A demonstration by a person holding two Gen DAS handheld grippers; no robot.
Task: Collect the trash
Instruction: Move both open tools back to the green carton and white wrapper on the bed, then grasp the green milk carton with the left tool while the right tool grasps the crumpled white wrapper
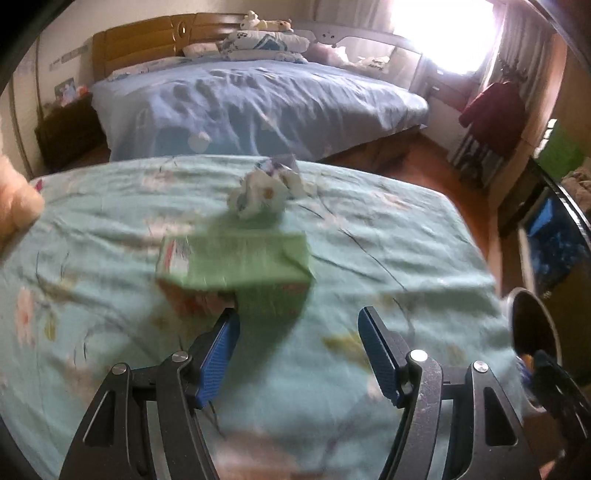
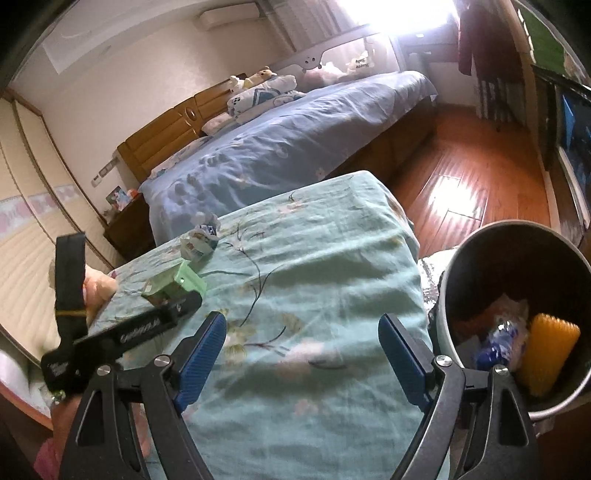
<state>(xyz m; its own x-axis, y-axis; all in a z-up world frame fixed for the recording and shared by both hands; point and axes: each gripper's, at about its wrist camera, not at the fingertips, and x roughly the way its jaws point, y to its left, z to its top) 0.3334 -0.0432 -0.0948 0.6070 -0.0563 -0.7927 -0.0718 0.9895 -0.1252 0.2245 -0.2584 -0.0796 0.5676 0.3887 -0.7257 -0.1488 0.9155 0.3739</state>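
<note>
Green carton (image 1: 236, 273) lies just beyond the open, empty left tongs (image 1: 299, 321).

Setting: a bedroom in a home.
Bed (image 1: 258, 99): wide, under a blue floral quilt, with a padded wooden headboard (image 1: 147, 44).
Bedding: pillows (image 1: 266, 44) and soft toys (image 1: 264, 23) piled at the head.
Nightstand (image 1: 68, 129): dark wood, beside the bed, with a small picture on top.
Floor (image 2: 461, 177): polished reddish wood boards.
Window (image 1: 443, 33): bright, curtained, at the far wall.
Clothing: a dark red garment (image 1: 495, 110) hanging near the window.
Foreground: a surface draped in teal floral cloth (image 2: 314, 277).
</note>
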